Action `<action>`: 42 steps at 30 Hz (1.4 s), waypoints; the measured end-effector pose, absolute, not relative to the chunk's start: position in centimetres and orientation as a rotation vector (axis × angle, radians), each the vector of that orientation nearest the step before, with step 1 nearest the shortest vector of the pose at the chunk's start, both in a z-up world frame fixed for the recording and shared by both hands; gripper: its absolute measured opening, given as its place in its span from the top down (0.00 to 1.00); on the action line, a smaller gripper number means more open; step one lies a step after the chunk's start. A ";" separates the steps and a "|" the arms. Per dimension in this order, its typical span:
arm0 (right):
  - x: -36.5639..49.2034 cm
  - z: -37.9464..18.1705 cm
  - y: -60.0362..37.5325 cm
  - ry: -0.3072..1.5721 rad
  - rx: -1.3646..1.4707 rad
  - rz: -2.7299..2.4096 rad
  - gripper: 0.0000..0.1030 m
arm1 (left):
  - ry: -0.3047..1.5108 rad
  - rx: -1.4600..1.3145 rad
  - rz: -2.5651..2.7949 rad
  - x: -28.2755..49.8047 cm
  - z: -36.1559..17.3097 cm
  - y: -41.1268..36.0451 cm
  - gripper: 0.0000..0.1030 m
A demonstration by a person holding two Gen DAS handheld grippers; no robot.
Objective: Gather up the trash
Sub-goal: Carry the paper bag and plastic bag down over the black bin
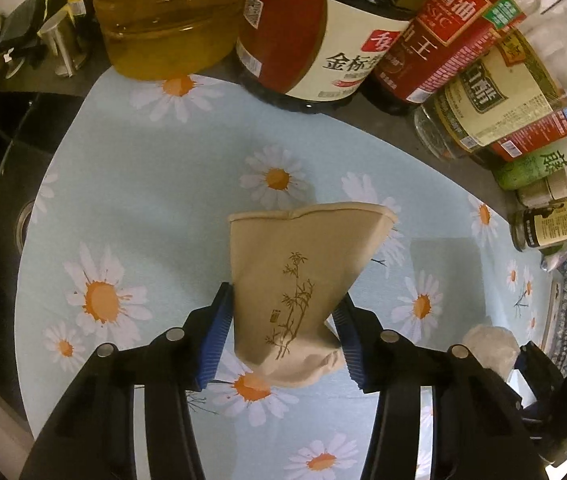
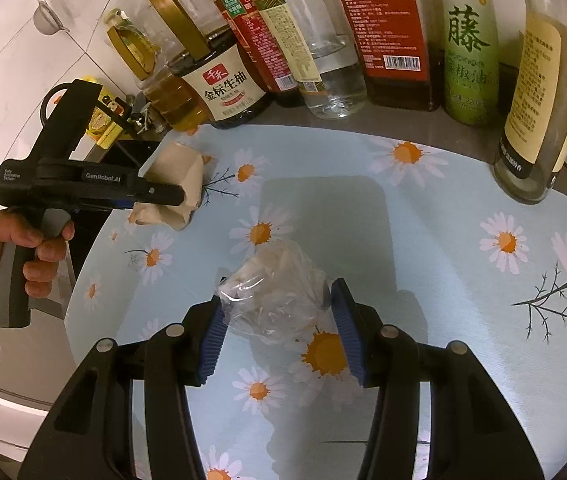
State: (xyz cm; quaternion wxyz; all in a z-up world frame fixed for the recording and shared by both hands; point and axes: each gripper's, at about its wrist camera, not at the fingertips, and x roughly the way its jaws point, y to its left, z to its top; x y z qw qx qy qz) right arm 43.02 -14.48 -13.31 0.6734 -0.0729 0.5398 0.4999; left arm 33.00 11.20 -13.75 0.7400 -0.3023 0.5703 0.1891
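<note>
Left hand-held gripper (image 1: 283,330) clamps crushed paper cup (image 1: 303,280) mid-frame; right hand-held gripper (image 2: 277,320) pinches clear wrapper (image 2: 275,292), lifted off bench (image 2: 423,240) for binning.

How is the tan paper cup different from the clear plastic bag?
The paper cup is opaque tan with a bamboo print; the plastic bag is see-through and unprinted. The paper cup is squashed but keeps its tapered shape with an open rim; the plastic bag is a shapeless crumpled wad. Both are crumpled trash, each gripped between blue jaws above the daisy tablecloth.
</note>
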 end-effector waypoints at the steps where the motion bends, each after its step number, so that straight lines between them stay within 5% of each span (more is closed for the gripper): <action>1: 43.0 -13.2 -14.5 1.213 -0.165 1.126 0.51 | 1.246 -0.662 0.413 33.0 -13.7 11.1 0.54; 42: 21.5 -8.8 -13.3 1.157 -0.193 0.993 0.51 | 1.139 -0.551 0.113 10.5 -10.5 6.6 0.54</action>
